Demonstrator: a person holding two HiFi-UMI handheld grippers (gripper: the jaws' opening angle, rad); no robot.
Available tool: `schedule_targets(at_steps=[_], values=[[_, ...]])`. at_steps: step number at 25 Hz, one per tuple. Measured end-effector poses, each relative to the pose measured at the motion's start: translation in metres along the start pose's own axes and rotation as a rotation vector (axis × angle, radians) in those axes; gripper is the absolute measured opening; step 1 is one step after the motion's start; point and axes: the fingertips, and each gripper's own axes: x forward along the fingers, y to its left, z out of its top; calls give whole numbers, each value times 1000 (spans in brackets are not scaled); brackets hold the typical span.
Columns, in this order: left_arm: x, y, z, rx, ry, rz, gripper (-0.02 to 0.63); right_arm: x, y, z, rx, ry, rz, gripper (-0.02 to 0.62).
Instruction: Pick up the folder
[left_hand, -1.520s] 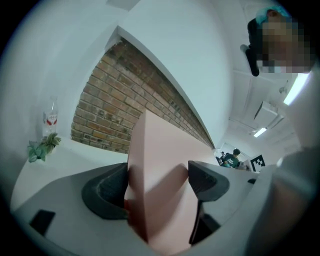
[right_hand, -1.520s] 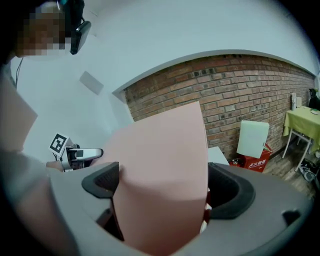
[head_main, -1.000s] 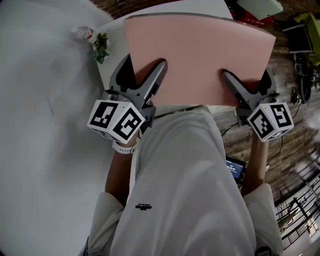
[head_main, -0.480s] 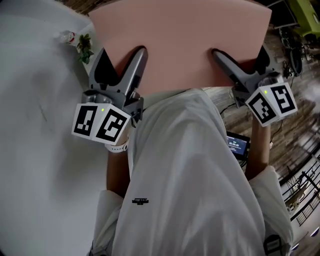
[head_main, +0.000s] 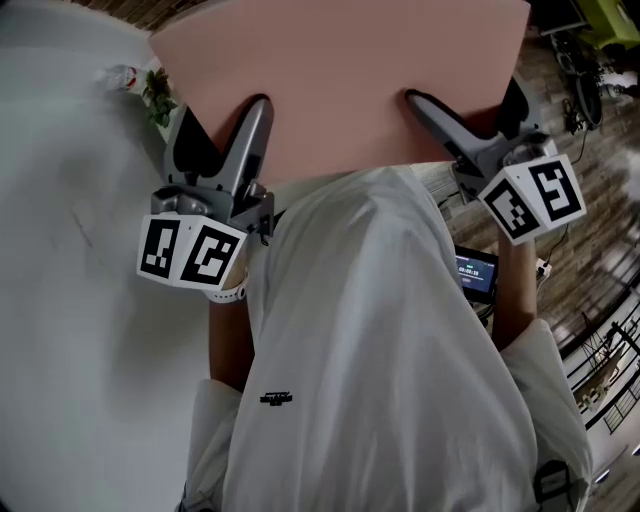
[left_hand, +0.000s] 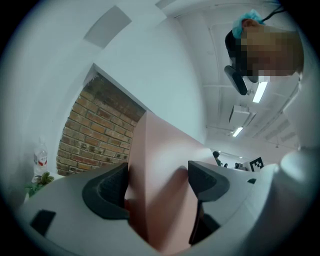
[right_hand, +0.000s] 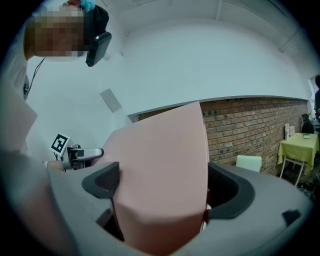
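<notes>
White table (head_main: 60, 250) lies beneath; left gripper (head_main: 222, 125) and right gripper (head_main: 465, 105) each pinch the pink folder (head_main: 340, 80), seemingly lifted; next, hold it level

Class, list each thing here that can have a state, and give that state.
folder: raised, gripped along its near edge
left hand-held gripper: shut on the folder
right hand-held gripper: shut on the folder
small screen by the person's right arm: lit

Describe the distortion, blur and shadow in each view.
Both gripper views: strong fisheye, dark rounded corners. Left gripper view: a shadow falls across the pink folder near the jaws. Head view: folder edge sharp, wooden floor at right looks smeared.
</notes>
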Motion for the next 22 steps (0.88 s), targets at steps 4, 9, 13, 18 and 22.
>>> schedule_targets(at_steps=[4, 9, 13, 18, 22], values=[[-1, -1, -5, 9, 6, -5, 367, -5, 1, -8, 4, -9, -12, 552], [0, -1, -9, -7, -3, -9, 367, -5, -1, -8, -12, -2, -11, 551], [-1, -1, -10, -9, -7, -4, 367, -5, -1, -7, -17, -1, -7, 551], [1, 0, -10, -9, -10, -7, 367, -3, -2, -7, -19, 1, -11, 551], [2, 2, -9, -11, -7, -1, 367, 0, -3, -7, -20, 5, -7, 551]])
